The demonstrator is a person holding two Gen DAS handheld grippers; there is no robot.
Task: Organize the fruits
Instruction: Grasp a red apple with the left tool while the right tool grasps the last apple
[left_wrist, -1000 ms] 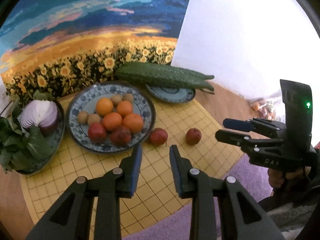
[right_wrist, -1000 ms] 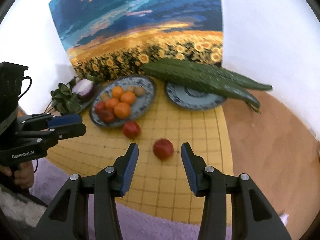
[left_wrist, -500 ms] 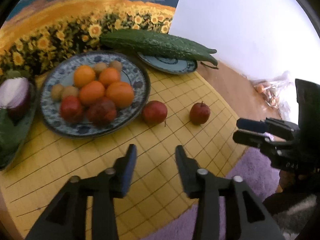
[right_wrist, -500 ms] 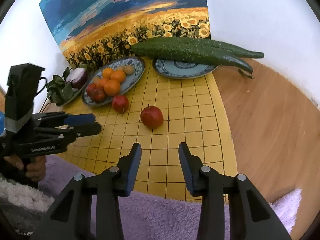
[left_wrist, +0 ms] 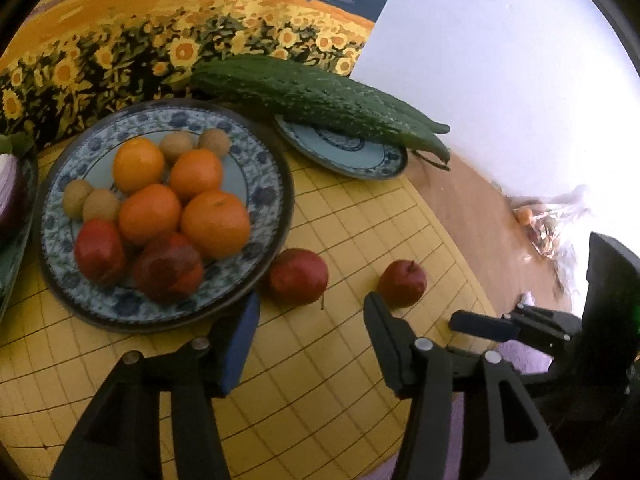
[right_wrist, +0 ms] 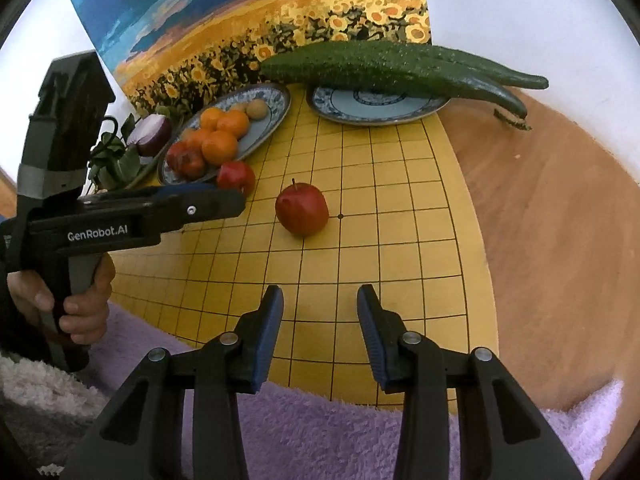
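A yellow gridded mat (right_wrist: 400, 216) is laid before a sunflower painting (right_wrist: 280, 20). Oranges (left_wrist: 214, 218) and red fruit are piled on a patterned plate (left_wrist: 264, 184). Two apples are left on the mat: one (left_wrist: 298, 276) just beside the plate, the other (right_wrist: 302, 208) apart. The left gripper (left_wrist: 308, 320), whose jaws have just been opening, is held empty near the first apple. The right gripper (right_wrist: 320, 320) is parted and empty, short of the second.

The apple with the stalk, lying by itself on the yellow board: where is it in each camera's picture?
Left wrist view: the apple lies right of centre, just above the right fingertip.
Right wrist view: the apple lies at centre, beyond the open jaws.
Shared landmark: the fruit plate, left of it in both.
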